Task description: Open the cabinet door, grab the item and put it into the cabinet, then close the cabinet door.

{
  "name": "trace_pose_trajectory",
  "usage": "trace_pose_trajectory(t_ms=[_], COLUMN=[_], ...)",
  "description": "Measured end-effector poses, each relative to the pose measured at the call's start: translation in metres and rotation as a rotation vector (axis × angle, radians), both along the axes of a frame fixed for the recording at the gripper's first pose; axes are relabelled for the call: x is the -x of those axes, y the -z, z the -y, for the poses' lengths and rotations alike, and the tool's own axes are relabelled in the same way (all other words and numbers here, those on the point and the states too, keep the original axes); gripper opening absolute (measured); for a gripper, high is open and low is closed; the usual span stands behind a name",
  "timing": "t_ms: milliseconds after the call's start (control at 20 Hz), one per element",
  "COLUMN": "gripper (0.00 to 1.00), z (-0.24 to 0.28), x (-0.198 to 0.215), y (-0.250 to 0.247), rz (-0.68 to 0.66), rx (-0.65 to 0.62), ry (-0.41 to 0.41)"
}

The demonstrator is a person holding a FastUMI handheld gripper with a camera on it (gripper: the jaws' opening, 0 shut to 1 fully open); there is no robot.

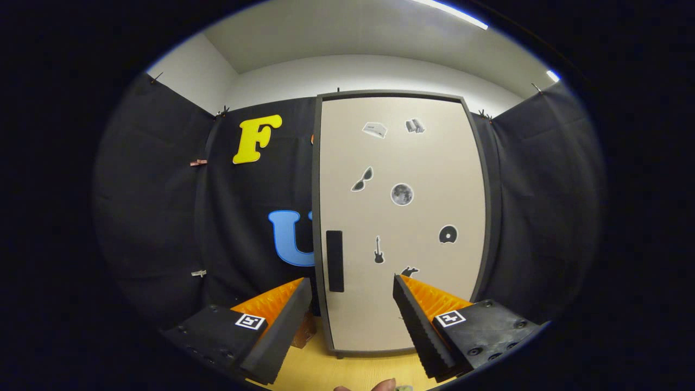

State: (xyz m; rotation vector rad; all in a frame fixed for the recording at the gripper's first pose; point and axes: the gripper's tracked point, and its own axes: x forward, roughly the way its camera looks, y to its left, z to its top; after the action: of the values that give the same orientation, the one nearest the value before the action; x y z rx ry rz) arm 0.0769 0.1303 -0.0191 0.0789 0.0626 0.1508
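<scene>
I'm in a staged recording booth, not a home: black cloth wall (163, 217) clipped up at nine and three o'clock. At twelve o'clock, a sticker-dotted beige cabinet (402, 217) stands on a wooden tabletop (347, 372) under a ceiling strip light (456, 13).

Matt beige door (402, 217) with smooth stickers (402, 194); ribbed black pads on spread fingers (418, 320); light wood tabletop (347, 372).

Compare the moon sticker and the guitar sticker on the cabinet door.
The moon sticker is a round grey disc with mottled shading; the guitar sticker is a narrow, upright black silhouette. The moon sits higher, about mid-door; the guitar sits lower, about level with the dark handle. Both are stuck flat on the closed beige cabinet door, beyond the open gripper, whose fingers hold nothing.
</scene>
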Motion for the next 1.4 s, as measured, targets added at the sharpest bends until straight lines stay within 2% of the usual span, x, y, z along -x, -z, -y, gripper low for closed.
trace_pose_trajectory(t_ms=[500, 950, 1100, 1150, 1250, 1300, 1350, 1400], gripper=[0.97, 0.96, 0.66, 0.61, 0.39, 0.39, 0.31, 0.27], z=[-0.047, -0.059, -0.054, -0.047, -0.046, -0.046, -0.045, -0.046], x=[-0.081, -0.144, -0.164, -0.169, -0.169, -0.171, -0.169, -0.169], y=[0.031, 0.075, 0.074, 0.071, 0.070, 0.071, 0.069, 0.069], rz=[-0.039, -0.115, -0.100, -0.096, -0.092, -0.084, -0.074, -0.066], rx=[-0.014, -0.016, -0.024, -0.023, -0.056, -0.036, 0.002, 0.027], ry=[0.001, 0.040, 0.077, 0.108, 0.108, 0.110, 0.103, 0.098])
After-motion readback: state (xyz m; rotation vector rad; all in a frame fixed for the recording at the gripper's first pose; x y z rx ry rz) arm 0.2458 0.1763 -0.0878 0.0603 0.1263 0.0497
